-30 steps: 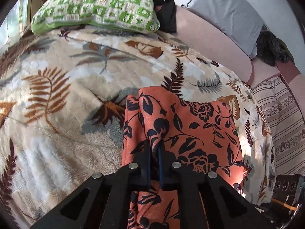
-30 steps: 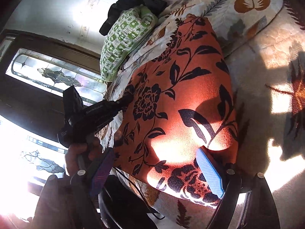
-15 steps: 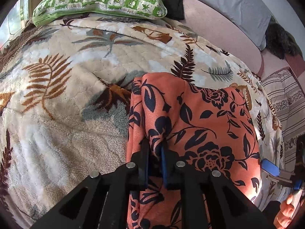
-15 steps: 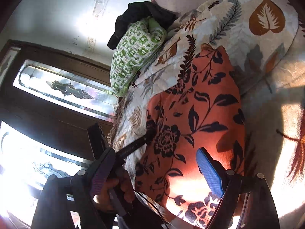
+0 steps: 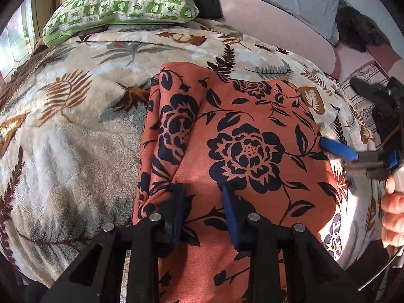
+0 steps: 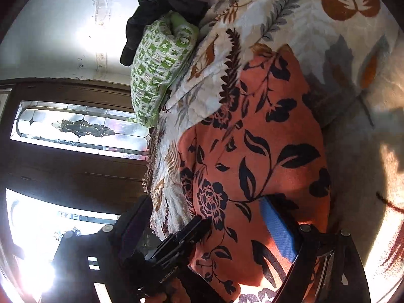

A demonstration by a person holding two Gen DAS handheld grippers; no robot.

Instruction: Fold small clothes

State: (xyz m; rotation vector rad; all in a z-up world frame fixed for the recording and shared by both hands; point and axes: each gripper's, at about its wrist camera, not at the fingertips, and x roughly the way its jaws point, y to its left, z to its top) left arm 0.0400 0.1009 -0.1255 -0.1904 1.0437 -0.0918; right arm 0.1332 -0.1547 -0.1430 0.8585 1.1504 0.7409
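Orange floral cloth (image 5: 242,149) lies spread on the leaf-print blanket (image 5: 75,116), its left edge already doubled over into a narrow flap, presumably so the piece narrows before the next fold. Your left gripper (image 5: 204,212) sits low over the near part of the cloth with its jaws opening and nothing pinched between the pads, so the flap stays where it lies. Your right gripper (image 6: 202,229) hangs wide at the cloth's right edge, gripping nothing, apparently ready to take that side.
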